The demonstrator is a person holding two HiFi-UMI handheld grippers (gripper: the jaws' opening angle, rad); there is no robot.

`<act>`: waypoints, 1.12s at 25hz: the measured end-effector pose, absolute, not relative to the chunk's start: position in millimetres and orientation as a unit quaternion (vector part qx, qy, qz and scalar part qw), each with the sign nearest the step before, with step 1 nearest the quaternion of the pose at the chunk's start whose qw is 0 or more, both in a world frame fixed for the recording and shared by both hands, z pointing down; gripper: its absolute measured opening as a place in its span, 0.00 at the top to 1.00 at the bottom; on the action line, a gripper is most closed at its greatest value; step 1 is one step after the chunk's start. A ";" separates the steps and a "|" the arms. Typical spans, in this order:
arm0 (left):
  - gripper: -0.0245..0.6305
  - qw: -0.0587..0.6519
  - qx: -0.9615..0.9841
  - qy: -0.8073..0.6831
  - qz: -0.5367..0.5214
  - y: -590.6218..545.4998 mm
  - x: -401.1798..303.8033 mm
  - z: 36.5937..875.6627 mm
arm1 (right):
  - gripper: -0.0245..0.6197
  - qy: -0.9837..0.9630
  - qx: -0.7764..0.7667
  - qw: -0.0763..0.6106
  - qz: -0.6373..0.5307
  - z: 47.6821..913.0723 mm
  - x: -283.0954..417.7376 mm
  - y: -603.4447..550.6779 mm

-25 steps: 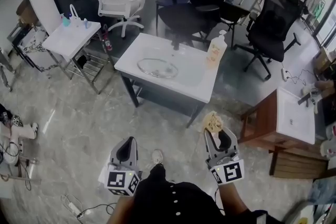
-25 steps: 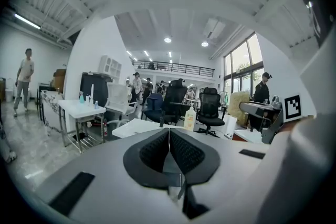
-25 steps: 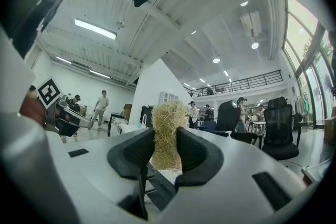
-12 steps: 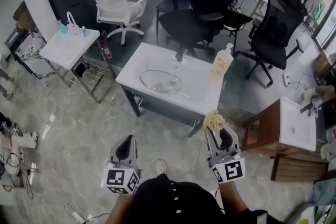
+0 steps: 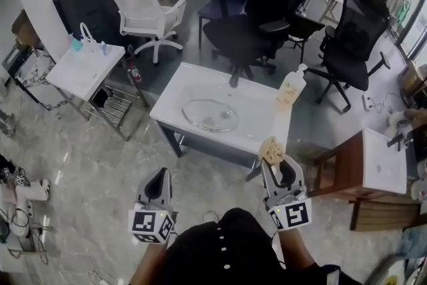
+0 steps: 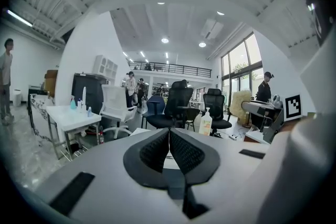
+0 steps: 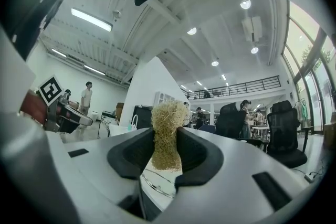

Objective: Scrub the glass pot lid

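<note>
My R gripper (image 5: 275, 162) is clamped on a straw-coloured fibrous scrub pad (image 5: 270, 150). In the right gripper view the pad (image 7: 167, 136) stands upright between the two black pads, squeezed at its lower half, w/ its tuft sticking up past the tips. My L gripper (image 5: 158, 177) holds nothing. In the left gripper view its jaws (image 6: 169, 134) are pressed together tip to tip, no gap.

The round clear glass pot lid w/ a metal rim (image 5: 210, 115) lies flat on the white rectangular table (image 5: 260, 110), ahead of both grippers and well apart from them. It sits approx between the two: fwd and right of the L one, fwd and left of the R one. Neither gripper touches lid or table; both are short of the table's near edge, over the marbled grey floor (image 5: 100, 157). In the right gripper view an arc of the lid's rim (image 7: 160, 182) shows just under the pad, beyond the jaws.

A pale pump bottle (image 5: 291, 87) stands upright at the table's far right corner, beyond the R gripper. Black office chairs (image 5: 257, 17) stand behind the table.
</note>
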State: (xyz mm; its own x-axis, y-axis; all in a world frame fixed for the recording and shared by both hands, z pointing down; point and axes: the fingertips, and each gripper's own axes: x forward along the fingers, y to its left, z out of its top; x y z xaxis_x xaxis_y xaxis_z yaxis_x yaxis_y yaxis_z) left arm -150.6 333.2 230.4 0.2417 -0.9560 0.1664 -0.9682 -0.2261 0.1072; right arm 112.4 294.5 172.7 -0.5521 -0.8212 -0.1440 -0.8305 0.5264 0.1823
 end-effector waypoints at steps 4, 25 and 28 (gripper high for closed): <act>0.92 0.099 0.785 -0.610 0.039 315.7 -153.4 235.6 | 0.74 0.870 -0.482 0.018 0.105 177.2 111.4 280.6; 0.92 0.133 0.781 -0.608 0.041 202.4 -160.8 263.3 | 0.74 0.873 -0.482 0.009 0.079 206.0 103.7 152.5; 0.92 0.135 0.778 -0.613 0.035 175.7 -163.4 263.9 | 0.74 0.875 -0.478 0.007 0.080 206.3 100.4 127.5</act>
